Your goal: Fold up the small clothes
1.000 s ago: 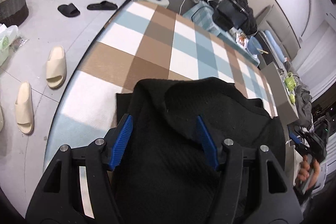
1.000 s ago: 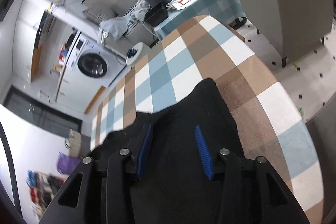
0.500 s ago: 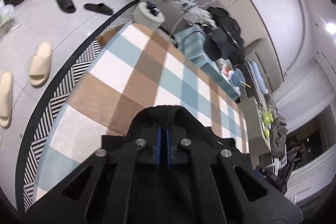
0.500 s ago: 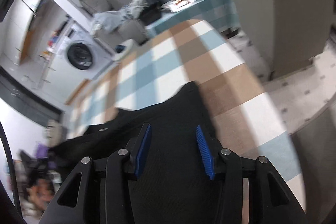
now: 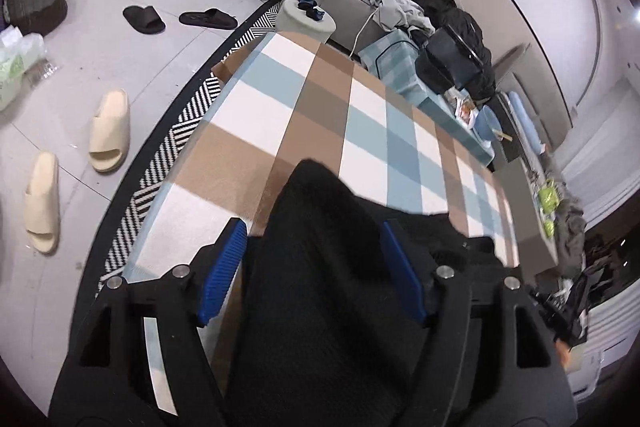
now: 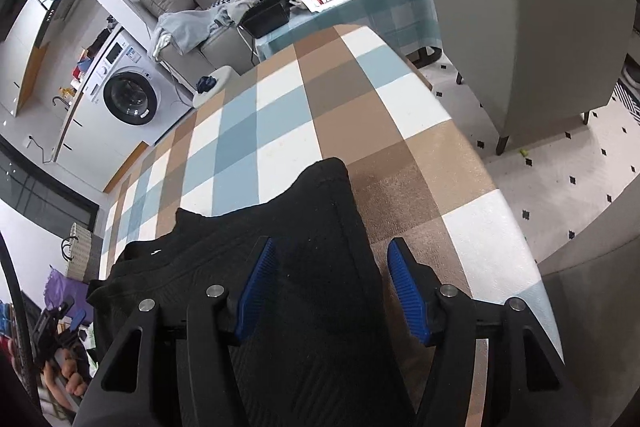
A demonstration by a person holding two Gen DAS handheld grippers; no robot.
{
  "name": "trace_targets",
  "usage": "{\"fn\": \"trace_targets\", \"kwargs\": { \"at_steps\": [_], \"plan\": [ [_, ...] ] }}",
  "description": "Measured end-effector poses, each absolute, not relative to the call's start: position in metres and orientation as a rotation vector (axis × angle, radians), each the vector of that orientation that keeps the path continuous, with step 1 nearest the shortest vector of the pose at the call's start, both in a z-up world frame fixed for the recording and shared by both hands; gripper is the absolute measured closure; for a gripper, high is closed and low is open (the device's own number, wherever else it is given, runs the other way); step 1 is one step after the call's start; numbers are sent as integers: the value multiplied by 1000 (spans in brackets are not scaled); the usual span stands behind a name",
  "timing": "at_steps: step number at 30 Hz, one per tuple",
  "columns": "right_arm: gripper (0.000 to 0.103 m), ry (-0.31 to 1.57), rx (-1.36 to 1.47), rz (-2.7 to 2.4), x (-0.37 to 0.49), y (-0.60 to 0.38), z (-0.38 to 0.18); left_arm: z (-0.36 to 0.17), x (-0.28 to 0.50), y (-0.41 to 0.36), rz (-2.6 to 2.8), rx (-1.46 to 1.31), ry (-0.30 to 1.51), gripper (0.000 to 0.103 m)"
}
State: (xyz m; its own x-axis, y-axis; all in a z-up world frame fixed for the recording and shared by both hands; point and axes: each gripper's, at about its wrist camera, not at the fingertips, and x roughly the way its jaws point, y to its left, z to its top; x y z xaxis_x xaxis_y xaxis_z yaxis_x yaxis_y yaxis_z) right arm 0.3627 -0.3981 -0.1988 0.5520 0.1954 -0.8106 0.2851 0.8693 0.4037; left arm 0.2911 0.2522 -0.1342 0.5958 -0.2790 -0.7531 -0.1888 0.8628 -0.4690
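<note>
Black knit garment (image 5: 320,227) flat on checked counter (image 5: 304,115), near its front edge. Left tongs (image 5: 312,275) and right tongs (image 6: 332,283) spread, just opened, cloth between but unpinched. Risk: released fold slumping open, or low blue pads (image 6: 406,291) snagging knit on withdrawal.

We see one black knit garment (image 5: 320,267), lying on the checked table (image 5: 280,115), w/ a raised, rumpled fold running fwd between the pads of the left hand-held gripper (image 5: 314,269). From the right hand-held gripper (image 6: 332,285), its straight hemmed edge sits between the pads, nearer the left one; the rest spreads off to the left, bunched.
</note>
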Motion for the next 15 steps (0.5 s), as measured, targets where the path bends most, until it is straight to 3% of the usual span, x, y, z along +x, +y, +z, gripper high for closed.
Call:
{"fn": "trace_targets", "kwargs": {
  "at_steps": [5, 7, 8, 9, 11, 15],
  "plan": [
    [44, 997, 477, -30, 364, -388, -201, -144, 280, 227, -52, -377, 977, 31],
    [55, 978, 458, -18, 364, -385, -199, -153, 282, 225, -27, -371, 1003, 33],
    [72, 966, 450, -19, 364, -384, -197, -158, 284, 226, -13, -388, 1014, 43],
    [86, 950, 435, -18, 363, -384, -195, -163, 286, 228, -11, -408, 1024, 67],
    [97, 905, 427, 31, 358, -383, -189, -167, 286, 230, -14, -412, 1026, 90],
    [98, 760, 429, 58, 339, -388, -168, -164, 277, 237, -17, -409, 966, 95]
  ]
}}
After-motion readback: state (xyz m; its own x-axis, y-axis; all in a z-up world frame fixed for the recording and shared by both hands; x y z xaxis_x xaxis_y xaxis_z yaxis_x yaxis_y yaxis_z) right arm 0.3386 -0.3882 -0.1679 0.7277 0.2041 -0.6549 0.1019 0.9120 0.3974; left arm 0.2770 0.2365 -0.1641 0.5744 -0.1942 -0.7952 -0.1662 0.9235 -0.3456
